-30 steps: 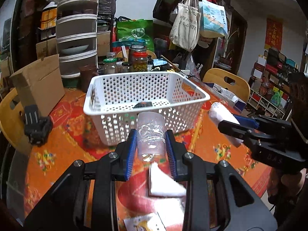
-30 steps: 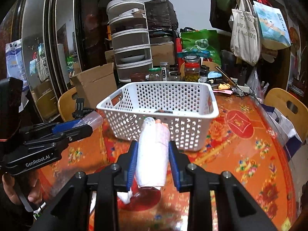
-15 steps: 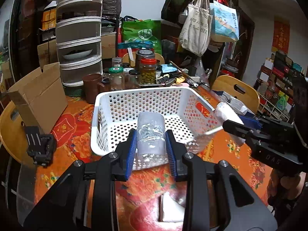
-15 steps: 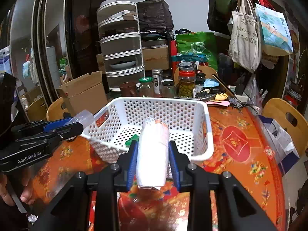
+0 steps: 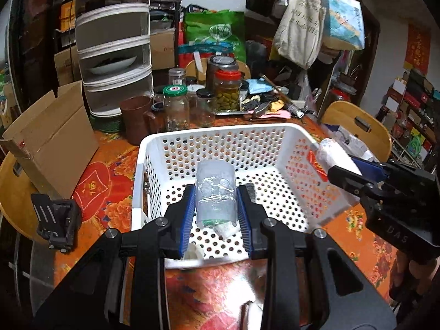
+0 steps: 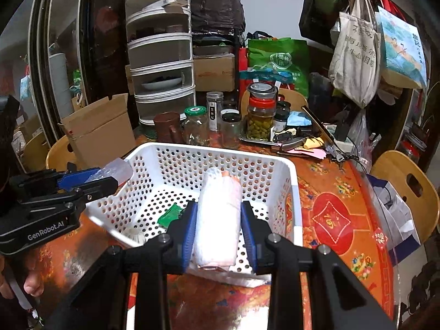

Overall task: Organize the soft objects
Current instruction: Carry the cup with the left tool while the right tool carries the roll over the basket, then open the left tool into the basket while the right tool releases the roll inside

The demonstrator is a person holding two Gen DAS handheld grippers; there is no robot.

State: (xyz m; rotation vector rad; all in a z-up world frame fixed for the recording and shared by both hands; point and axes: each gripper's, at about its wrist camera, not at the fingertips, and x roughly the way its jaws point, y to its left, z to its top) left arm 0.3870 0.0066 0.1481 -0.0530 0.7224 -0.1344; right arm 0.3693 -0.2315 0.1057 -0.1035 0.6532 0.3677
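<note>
Cluttered shelves, jars and hanging bags are crowding the far side of an orange patterned table, and a white perforated basket is sitting in the middle of it

From the left wrist view, the left gripper is pinching a clear plastic packet between its blue pads, jaws narrowed to the packet's width, and is holding it over the basket's near half. That packet is looking light, crinkly and a little slippery, so a grip across its middle is probably suiting it best. Off to the right, the other tool is showing with a white roll in its fingers, over the basket's right rim. A green scrap and something white are lying on the basket floor under the packet

From the right wrist view, the right gripper is squeezing a white cloth roll with a pinkish edge, jaws partly closed around its sides, above the basket's near wall. Being soft and light, it is likely giving under the pads and should drop harmlessly
</note>
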